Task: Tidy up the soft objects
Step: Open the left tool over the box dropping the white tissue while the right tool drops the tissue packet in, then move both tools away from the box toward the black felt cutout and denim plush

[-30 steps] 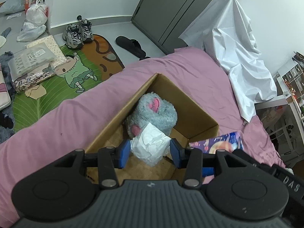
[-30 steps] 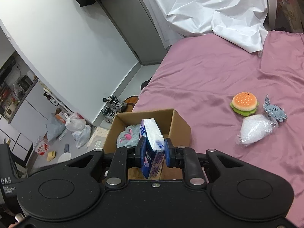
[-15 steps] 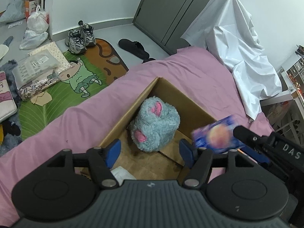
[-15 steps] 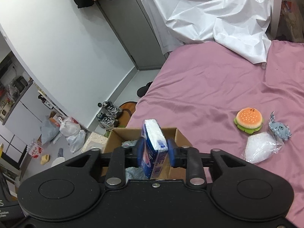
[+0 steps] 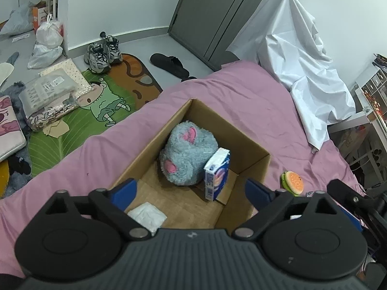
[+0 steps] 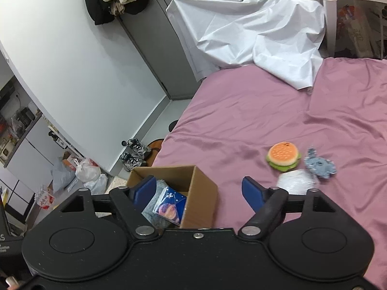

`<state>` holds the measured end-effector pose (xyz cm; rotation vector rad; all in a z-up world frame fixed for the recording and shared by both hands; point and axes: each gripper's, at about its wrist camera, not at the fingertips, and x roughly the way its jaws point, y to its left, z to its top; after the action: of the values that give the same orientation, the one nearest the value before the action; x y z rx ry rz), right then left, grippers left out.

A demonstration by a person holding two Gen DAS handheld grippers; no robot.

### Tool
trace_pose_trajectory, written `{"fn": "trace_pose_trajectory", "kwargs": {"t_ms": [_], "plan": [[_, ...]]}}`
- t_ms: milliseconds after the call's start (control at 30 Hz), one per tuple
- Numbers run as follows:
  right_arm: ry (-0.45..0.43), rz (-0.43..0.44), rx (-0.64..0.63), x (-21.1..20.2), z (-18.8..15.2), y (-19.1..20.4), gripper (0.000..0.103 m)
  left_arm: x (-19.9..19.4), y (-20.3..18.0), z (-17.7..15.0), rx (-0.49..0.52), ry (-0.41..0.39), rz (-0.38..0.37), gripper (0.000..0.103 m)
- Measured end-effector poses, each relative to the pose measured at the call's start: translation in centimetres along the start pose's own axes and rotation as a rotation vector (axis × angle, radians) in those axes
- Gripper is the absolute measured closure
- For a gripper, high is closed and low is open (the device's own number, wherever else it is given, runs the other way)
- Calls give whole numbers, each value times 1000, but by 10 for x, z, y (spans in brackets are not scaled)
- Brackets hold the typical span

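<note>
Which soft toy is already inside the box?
The fluffy grey plush with pink patches lies in the cardboard box; the burger toy lies on the bed.

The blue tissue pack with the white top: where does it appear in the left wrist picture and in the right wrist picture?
Left wrist: the blue tissue pack with the white top stands upright near the picture centre, inside the brown cardboard box, leaning on the grey fluffy plush with pink patches.
Right wrist: low, left of centre, inside the same box.
Shared landmark: the small burger-shaped plush toy on the pink bedsheet.
</note>
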<state>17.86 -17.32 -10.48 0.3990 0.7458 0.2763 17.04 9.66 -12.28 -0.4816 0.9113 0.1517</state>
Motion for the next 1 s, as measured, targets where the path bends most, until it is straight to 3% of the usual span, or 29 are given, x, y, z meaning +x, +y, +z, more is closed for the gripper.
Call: {"fn": "trace_pose_trajectory", "kwargs": {"t_ms": [67,633,1000], "plan": [[-2,4,-1,-6,0,-3,20,-4,-3,-2,3,-8,8,0],[11,15,-37,-46,-3,-28,0,-36,-34,-23,63,-37,18,0],[50,14,-41,-64,0,-51,0,-46,-65,-39,123,7,50,0]]}}
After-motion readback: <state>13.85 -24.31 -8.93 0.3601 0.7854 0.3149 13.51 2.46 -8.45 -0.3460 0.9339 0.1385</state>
